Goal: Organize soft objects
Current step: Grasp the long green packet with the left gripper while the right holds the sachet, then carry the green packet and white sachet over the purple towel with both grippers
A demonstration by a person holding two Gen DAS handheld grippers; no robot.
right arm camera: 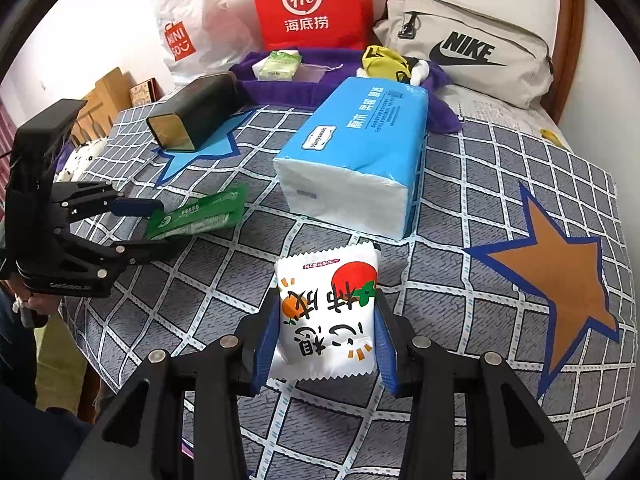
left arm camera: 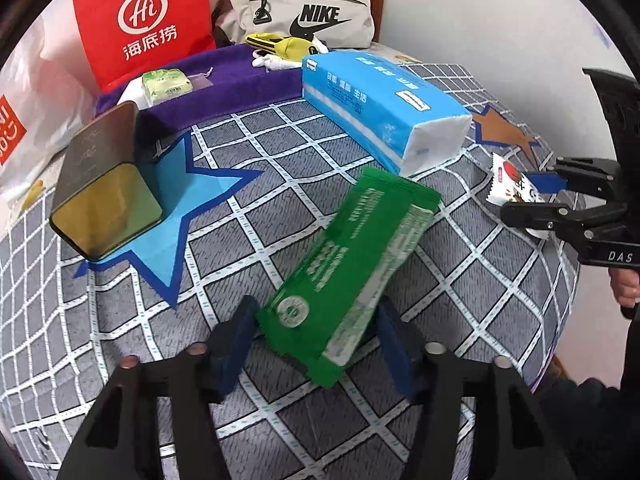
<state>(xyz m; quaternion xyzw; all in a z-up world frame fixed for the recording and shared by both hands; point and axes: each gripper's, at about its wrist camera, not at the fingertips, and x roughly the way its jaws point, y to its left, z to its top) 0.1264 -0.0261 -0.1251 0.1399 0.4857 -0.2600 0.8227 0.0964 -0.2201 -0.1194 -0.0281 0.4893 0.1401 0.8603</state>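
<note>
My left gripper is shut on a green packet, held tilted above the checked cloth; it also shows in the right wrist view. My right gripper is shut on a white snack pouch with a red fruit print, also seen in the left wrist view. A large blue tissue pack lies between them, and shows in the left wrist view. A blue star patch and an orange star patch mark the cloth.
A dark tin box lies on the blue star. A purple towel at the back holds a small green tissue pack and yellow item. Red bag, Nike pouch and white plastic bag stand behind.
</note>
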